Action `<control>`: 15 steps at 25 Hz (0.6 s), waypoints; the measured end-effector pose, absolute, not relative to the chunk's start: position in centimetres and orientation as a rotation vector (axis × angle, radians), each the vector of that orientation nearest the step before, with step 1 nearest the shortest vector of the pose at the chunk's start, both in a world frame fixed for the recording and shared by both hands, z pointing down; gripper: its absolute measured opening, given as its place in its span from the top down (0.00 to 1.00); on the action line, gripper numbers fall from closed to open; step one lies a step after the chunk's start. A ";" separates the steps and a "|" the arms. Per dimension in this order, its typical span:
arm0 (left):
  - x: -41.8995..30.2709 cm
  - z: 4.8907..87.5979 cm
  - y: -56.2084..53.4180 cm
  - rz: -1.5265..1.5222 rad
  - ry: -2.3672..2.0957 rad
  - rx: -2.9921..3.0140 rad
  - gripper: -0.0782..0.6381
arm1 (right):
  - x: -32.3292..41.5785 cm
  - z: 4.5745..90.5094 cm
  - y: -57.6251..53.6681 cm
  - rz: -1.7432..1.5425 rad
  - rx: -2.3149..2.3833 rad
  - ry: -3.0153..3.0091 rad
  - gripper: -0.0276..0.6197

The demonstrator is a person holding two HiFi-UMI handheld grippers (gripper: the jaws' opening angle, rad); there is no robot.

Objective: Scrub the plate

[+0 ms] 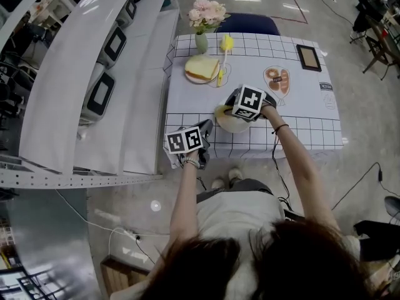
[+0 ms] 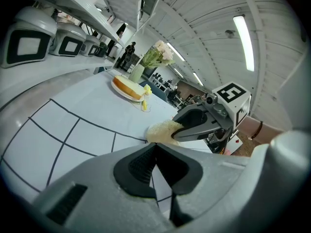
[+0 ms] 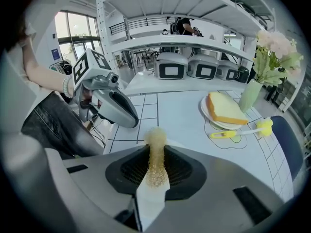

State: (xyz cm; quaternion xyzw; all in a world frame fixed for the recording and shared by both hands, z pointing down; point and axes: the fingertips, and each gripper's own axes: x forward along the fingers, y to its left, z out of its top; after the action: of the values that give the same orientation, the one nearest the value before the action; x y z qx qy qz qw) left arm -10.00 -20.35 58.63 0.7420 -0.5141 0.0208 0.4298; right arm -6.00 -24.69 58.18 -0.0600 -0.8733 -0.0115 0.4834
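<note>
The right gripper (image 3: 156,152) is clenched on a yellow sponge (image 3: 156,136), which stands upright between the closed jaws with a white layer showing at its lower end. In the head view this gripper reaches over the near part of the table (image 1: 300,108), with the sponge at the left edge of the white plate (image 1: 235,128). The plate lies flat on the checked cloth, close to the table's front edge. The left gripper (image 2: 155,147) has its jaws pressed together at the tips with nothing seen between them. It hangs by the front left corner of the table, its tips pointing toward the plate's left rim; whether they touch the rim cannot be told. Farther back on the table a second plate (image 1: 195,77) carries a slice of bread (image 1: 202,67), and a yellow brush (image 1: 224,50) lies just to its right. A green vase (image 1: 201,42) of pink flowers stands behind them. A dark picture frame (image 1: 309,57) lies near the far right corner. White shelves (image 1: 75,74) with boxy appliances run along the person's left.
</note>
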 end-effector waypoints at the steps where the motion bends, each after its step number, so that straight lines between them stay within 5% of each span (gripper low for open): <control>1: -10.0 58.6 -20.4 0.052 -1.282 1.852 0.88 | -6.1 58.2 -24.9 -0.030 -0.138 -2.130 0.83; 15: -9.6 58.6 -20.9 0.057 -1.277 1.865 0.88 | -6.0 58.2 -26.9 -0.050 -0.045 -2.147 0.83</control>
State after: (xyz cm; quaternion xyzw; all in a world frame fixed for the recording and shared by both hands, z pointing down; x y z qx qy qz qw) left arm -9.62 -20.92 58.61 0.7461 -0.5111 0.0226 0.4262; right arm -5.96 -26.90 58.20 -0.0185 -0.8788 -0.0205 0.4765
